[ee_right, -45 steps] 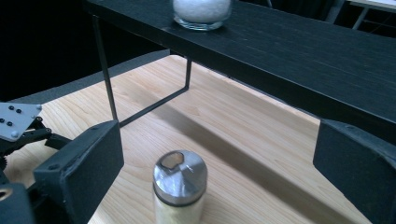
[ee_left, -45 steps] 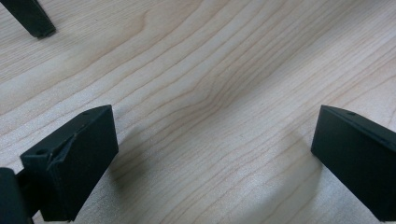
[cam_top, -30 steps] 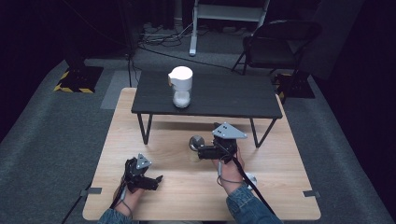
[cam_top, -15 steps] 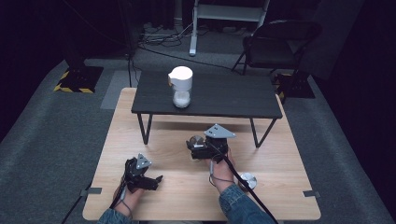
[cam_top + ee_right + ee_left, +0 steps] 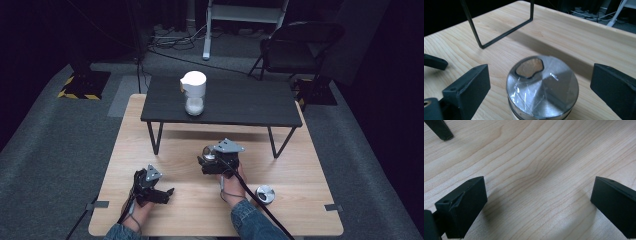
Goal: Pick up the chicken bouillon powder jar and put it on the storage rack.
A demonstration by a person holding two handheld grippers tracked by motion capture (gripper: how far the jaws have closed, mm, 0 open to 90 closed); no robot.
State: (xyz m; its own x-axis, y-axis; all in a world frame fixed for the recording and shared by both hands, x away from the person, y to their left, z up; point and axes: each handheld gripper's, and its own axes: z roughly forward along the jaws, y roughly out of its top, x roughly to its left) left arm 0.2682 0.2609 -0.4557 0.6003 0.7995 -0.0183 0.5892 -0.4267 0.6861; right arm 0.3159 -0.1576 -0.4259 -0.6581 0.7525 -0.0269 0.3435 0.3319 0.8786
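Presently itemised, near to far:

Counter [image 5: 310,165]: light wood, grain running across it; carries every item below.

Left gripper [image 5: 162,195]: at the near left of the counter, held low in the person's left hand [image 5: 137,207]. In the left gripper view its jaws stand spread wide over bare wood with nothing between them, and one black foot [image 5: 440,130] of the small table shows at the upper left corner.

Right gripper [image 5: 206,162]: near the middle of the counter, held by the right hand [image 5: 232,182], its grey three-cornered plate [image 5: 229,146] on top and its cable [image 5: 260,205] trailing toward the near edge. Jaws spread wide, one on either side of the round metal piece and apart from it.

Round metal piece [image 5: 541,86]: a short shiny cylinder standing upright on the counter between the right gripper's jaws. Its flat top has a dark-rimmed opening at the far side showing something brown inside; what that is cannot be told. In the high view it shows as a small bright spot [image 5: 208,151] just left of the plate.

Metal disc [image 5: 265,193]: round, lying flat on the counter to the near right of the right hand, apart from it.

Small black table [image 5: 240,102]: stands on the far half of the counter on thin black legs [image 5: 499,37].

White appliance [image 5: 193,92]: cylindrical, upright on the small black table, toward its left side.
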